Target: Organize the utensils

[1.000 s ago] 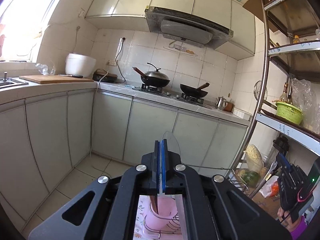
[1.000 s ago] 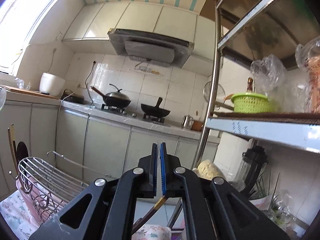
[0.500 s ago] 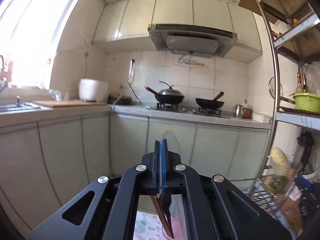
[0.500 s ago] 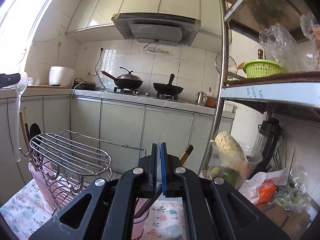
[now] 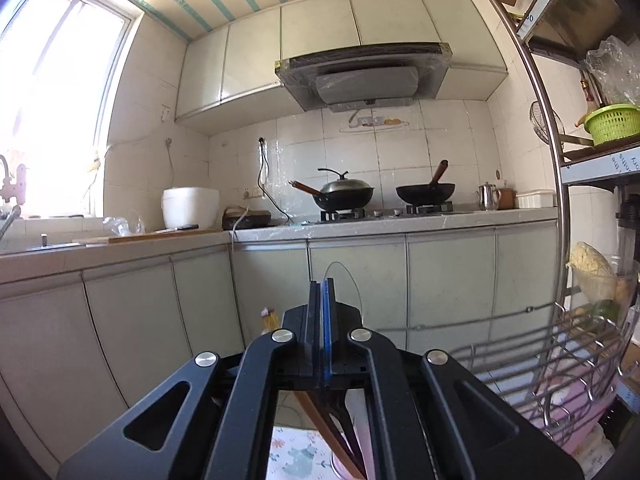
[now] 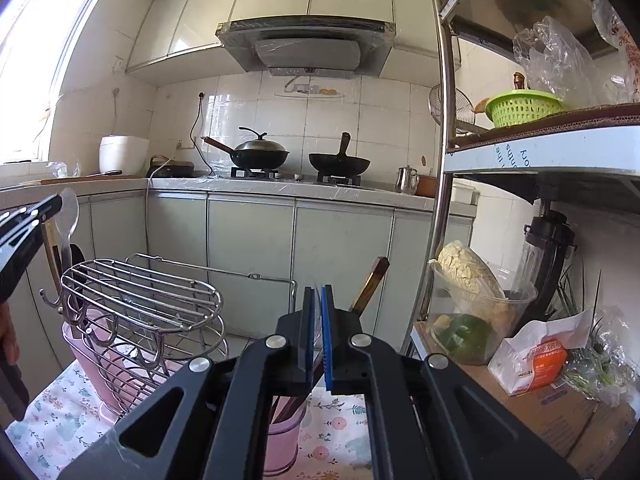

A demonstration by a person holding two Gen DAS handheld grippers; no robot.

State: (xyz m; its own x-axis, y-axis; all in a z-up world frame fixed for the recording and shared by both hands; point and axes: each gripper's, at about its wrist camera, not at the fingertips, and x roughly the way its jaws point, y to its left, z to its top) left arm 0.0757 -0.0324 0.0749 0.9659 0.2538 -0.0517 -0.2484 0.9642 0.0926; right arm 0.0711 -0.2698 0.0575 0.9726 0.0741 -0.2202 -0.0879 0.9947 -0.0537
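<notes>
My left gripper [image 5: 322, 292] is shut on a clear plastic spoon [image 5: 344, 280]; its bowl sticks up past the fingertips. The same gripper and spoon [image 6: 69, 210] show at the left edge of the right wrist view, above the wire rack [image 6: 140, 300]. My right gripper [image 6: 319, 300] is shut on a thin clear utensil [image 6: 318, 320] held between its pads. Below it stands a pink cup [image 6: 284, 432] with brown chopsticks [image 6: 370, 284] leaning out. In the left wrist view chopsticks [image 5: 328, 432] show under the gripper and the rack [image 5: 560, 360] is at the right.
A pink holder [image 6: 100, 364] sits in the wire rack on a floral cloth [image 6: 60, 420]. A metal shelf post [image 6: 444, 160] stands at the right with a tub of vegetables [image 6: 476, 312] and a blender [image 6: 548, 256]. Counter cabinets [image 6: 256, 256] lie ahead.
Both grippers have tilted up and moved; the left one has shifted left, so the rack now shows at its right. The right one has drawn nearer the pink cup. Both stay shut.
</notes>
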